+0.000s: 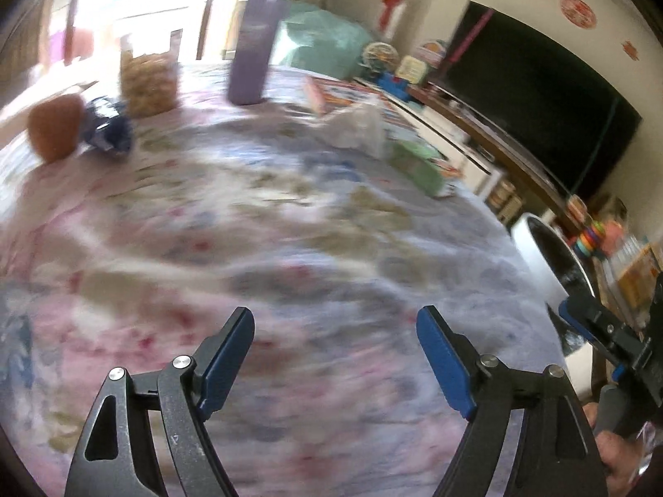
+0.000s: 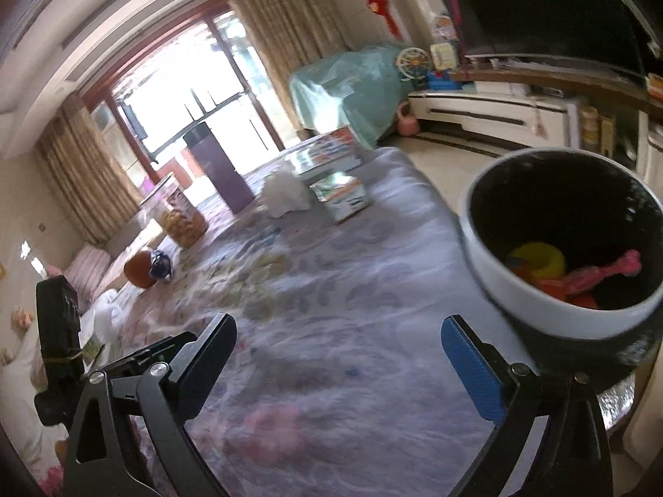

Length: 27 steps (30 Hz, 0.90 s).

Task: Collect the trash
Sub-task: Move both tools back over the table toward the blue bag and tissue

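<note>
Over a floral tablecloth (image 1: 290,248), my left gripper (image 1: 335,314) is open and holds nothing. My right gripper (image 2: 339,319) is also open and empty, beside a white bin with a black liner (image 2: 476,223). A yellow ring (image 2: 538,263) and pink and orange pieces lie in that bin. The bin (image 1: 534,248) shows at the table's right edge in the left wrist view. Far across the cloth lie a crumpled dark blue wrapper (image 1: 105,124) (image 2: 160,265) and a crumpled white bag (image 1: 356,124) (image 2: 286,194). Both views are motion-blurred.
An orange round object (image 1: 54,128) sits against the blue wrapper. A purple bottle (image 1: 257,41), a snack jar (image 1: 147,74), a green pack (image 1: 414,165) and a printed box (image 2: 327,153) stand at the far side. A dark TV (image 1: 538,83) is on the right wall.
</note>
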### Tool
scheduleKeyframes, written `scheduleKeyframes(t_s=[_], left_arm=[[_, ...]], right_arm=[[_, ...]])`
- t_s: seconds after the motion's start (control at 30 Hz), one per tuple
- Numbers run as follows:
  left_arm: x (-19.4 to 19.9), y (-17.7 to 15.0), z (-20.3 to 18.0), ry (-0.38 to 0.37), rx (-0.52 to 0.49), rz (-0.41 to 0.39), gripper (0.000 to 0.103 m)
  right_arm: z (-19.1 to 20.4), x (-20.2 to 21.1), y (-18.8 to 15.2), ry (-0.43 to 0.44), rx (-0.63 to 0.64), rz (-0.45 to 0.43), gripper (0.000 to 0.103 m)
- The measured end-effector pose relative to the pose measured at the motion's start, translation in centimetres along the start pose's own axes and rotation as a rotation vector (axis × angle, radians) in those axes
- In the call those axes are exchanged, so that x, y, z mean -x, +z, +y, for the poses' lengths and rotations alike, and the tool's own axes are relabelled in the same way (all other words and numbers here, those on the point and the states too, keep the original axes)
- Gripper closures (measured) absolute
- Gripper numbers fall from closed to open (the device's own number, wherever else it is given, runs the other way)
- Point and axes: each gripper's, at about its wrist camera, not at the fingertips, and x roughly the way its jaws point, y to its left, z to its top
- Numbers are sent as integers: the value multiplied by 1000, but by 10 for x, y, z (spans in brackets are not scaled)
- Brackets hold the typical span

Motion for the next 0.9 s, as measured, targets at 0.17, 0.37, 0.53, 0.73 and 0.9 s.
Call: scheduleKeyframes(t_s=[0.17, 0.37, 0.53, 0.73, 0.9], left_arm=[[12, 6, 30, 52, 53, -24, 23], [17, 14, 52, 99, 89, -35, 23], [16, 22, 67, 136, 117, -43, 23], [8, 36, 78, 179, 119, -50, 23], [-3, 52, 86, 200, 123, -47, 23]], right_arm=[[21, -19, 1, 20, 58, 7, 3], [41, -42, 6, 45, 94, 26, 3], [57, -63, 11, 67, 127, 45, 3], [73, -90, 21, 94, 146, 72, 3], [84, -115, 30, 106, 167, 98, 3]])
